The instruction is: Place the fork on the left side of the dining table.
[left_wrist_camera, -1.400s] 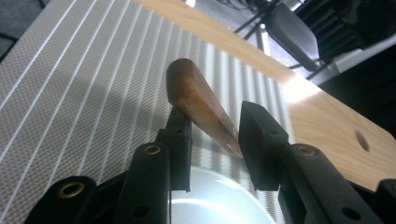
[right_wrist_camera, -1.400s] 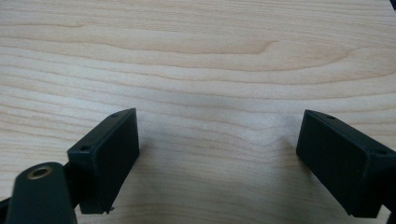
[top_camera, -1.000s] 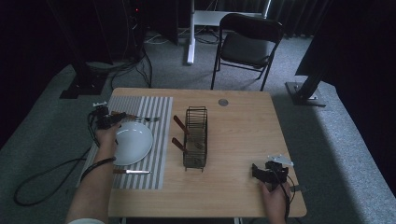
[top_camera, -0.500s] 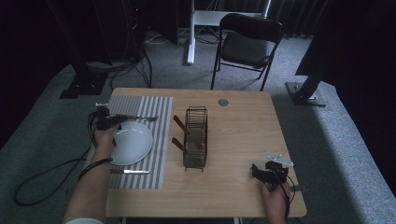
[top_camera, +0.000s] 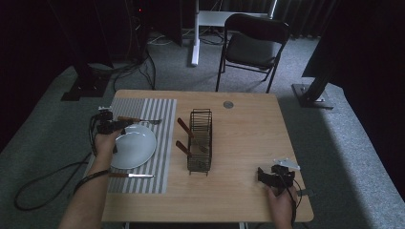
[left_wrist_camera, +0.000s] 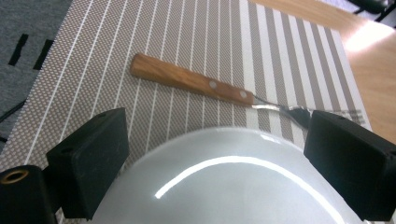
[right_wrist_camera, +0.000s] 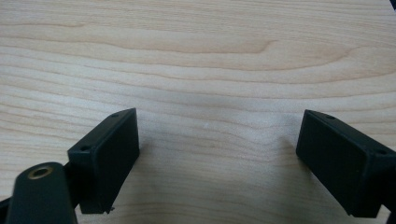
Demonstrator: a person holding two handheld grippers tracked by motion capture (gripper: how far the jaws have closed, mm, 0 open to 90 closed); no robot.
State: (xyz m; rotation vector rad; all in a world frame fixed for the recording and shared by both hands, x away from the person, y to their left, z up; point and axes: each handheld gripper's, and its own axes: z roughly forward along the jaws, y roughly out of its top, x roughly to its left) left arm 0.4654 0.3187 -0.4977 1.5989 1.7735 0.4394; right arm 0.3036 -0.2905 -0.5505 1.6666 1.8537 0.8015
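A white plate [top_camera: 134,146] lies on a striped placemat [top_camera: 162,157] at the table's left. My left gripper [top_camera: 114,127] hovers at the plate's far-left rim, open. In the left gripper view the plate's edge [left_wrist_camera: 224,186] sits between the wide-apart jaws of the left gripper [left_wrist_camera: 219,158]. A fork with a wooden handle [left_wrist_camera: 191,84] lies on the mat just past the plate; the fork [top_camera: 139,120] also shows from above. My right gripper [top_camera: 268,175] rests near the table's front right, open. In its own view the right gripper [right_wrist_camera: 219,154] has bare wood between the jaws.
A black wire rack [top_camera: 200,141] stands mid-table with two wooden handles [top_camera: 183,127] sticking out of its left side. A knife [top_camera: 132,175] lies on the mat in front of the plate. A small round disc [top_camera: 228,104] sits near the far edge. A chair [top_camera: 253,45] stands behind the table.
The left gripper has shifted slightly at the plate's rim. The right gripper has stayed where it was.
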